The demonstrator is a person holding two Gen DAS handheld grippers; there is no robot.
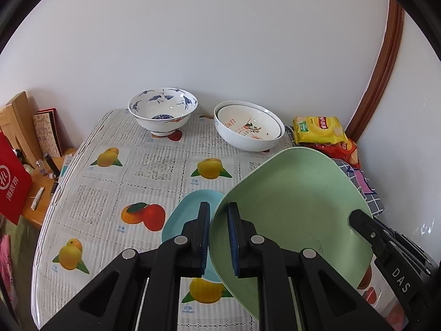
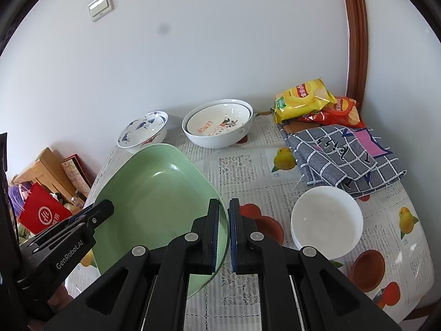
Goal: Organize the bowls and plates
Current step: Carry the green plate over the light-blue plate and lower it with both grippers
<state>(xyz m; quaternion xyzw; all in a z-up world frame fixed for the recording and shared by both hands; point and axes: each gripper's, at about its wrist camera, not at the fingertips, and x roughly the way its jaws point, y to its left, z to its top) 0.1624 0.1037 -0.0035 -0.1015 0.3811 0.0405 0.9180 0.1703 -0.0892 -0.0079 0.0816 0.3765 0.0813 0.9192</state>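
A green plate (image 1: 292, 207) is held tilted above the table between both grippers. My left gripper (image 1: 219, 215) is shut on its left rim. My right gripper (image 2: 223, 212) is shut on its right rim; the plate (image 2: 157, 201) fills the left of the right wrist view. A light blue plate (image 1: 187, 209) lies on the table under the green one. A blue-patterned bowl (image 1: 162, 113) and a white bowl with a "LEMON" dish inside it (image 1: 248, 127) stand at the back. A white bowl (image 2: 326, 220) sits at the front right.
Yellow and red chip bags (image 2: 306, 99) and a folded checked cloth (image 2: 344, 157) lie at the back right corner. A lower wooden stand with a red bag (image 1: 11, 184) and books (image 1: 48, 132) is left of the table. The wall is close behind.
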